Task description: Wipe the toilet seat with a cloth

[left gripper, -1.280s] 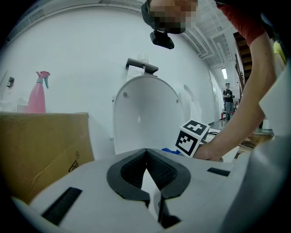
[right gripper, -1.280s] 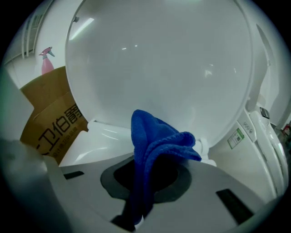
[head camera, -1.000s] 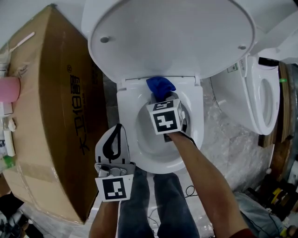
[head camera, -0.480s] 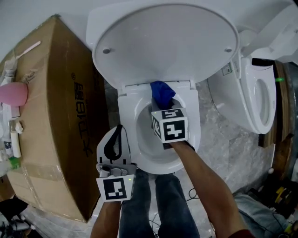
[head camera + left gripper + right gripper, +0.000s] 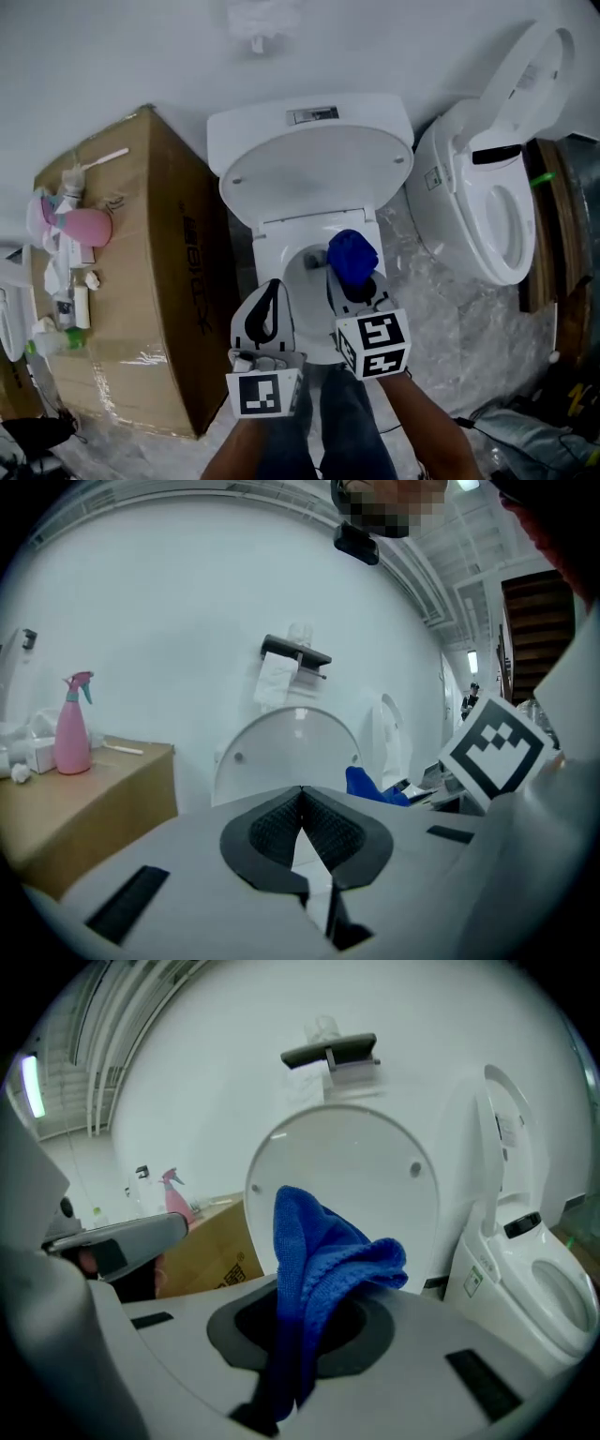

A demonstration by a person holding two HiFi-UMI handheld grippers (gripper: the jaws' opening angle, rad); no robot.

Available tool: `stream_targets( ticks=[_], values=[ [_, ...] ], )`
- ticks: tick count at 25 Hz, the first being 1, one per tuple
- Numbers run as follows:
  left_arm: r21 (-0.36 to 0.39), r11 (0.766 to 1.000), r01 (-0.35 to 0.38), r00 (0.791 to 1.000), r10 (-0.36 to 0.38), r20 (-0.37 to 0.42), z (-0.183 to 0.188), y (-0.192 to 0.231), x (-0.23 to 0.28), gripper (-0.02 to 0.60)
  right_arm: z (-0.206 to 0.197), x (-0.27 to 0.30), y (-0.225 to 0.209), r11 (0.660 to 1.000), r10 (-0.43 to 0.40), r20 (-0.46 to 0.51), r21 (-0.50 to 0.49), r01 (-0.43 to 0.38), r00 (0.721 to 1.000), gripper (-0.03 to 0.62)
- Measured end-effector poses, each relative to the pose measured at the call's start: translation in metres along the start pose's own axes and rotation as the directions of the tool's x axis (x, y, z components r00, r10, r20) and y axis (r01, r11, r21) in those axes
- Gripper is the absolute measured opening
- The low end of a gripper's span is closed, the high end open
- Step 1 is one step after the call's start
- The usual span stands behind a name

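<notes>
Black print on brown cardboard box (image 5: 141, 272) side, left of left gripper (image 5: 267, 302): too small to read.

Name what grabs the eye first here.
The bright blue cloth, clamped in the right gripper over the open toilet, stands out against all the white. A second toilet stands at the right, and a cardboard box with a pink spray bottle on it sits at the left.
</notes>
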State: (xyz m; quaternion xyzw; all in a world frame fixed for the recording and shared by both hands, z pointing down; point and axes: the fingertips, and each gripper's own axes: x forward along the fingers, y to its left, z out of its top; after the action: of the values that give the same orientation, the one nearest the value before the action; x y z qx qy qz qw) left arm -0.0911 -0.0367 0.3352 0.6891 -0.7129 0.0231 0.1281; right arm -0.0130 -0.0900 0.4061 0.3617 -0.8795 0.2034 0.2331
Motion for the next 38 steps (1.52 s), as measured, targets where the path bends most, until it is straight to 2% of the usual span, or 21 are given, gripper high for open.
stream_targets(
  ticks=[3,6,14,19,22,26,28,33,38],
  values=[
    [0.023,1.0,0.02,1.0,-0.021,0.017,0.048,-0.015,-0.015,0.015,0.042,-0.052,0.015,1.0,0.008,0.072,-0.018,-0.006,0.997,0.064],
    [0.018,1.0,0.008,0.999,-0.009,0.047,0.101,-0.028,-0.028,0.015,0.093,-0.107,0.022,0.998,0.003,0.152,-0.063,0.007,0.988,0.064],
    [0.069,0.997,0.029,0.995,-0.035,0.088,0.222,-0.068,-0.077,0.015,0.205,-0.247,0.042,0.994,-0.025,0.329,-0.089,0.058,0.944,0.064],
    [0.13,0.99,0.053,0.99,-0.069,0.121,0.275,-0.089,-0.108,0.015,0.247,-0.309,0.058,0.99,-0.016,0.426,-0.118,0.073,0.905,0.064],
    [0.127,0.99,0.055,0.982,-0.077,0.174,0.303,-0.098,-0.123,0.015,0.265,-0.342,0.067,0.985,-0.006,0.465,-0.152,0.086,0.885,0.064],
    [0.124,0.991,0.051,0.973,-0.077,0.215,0.33,-0.105,-0.136,0.015,0.285,-0.376,0.084,0.986,0.018,0.525,-0.152,0.072,0.851,0.064],
    [0.123,0.991,0.053,0.969,-0.08,0.234,0.339,-0.109,-0.142,0.015,0.289,-0.384,0.089,0.987,0.016,0.538,-0.146,0.074,0.843,0.064],
    [0.17,0.983,0.071,0.963,-0.112,0.245,0.343,-0.123,-0.16,0.015,0.284,-0.39,0.095,0.987,0.007,0.546,-0.136,0.081,0.838,0.064],
    [0.137,0.987,0.086,0.971,-0.114,0.209,0.335,-0.122,-0.163,0.015,0.285,-0.389,0.092,0.986,-0.009,0.537,-0.138,0.099,0.844,0.063]
  ],
)
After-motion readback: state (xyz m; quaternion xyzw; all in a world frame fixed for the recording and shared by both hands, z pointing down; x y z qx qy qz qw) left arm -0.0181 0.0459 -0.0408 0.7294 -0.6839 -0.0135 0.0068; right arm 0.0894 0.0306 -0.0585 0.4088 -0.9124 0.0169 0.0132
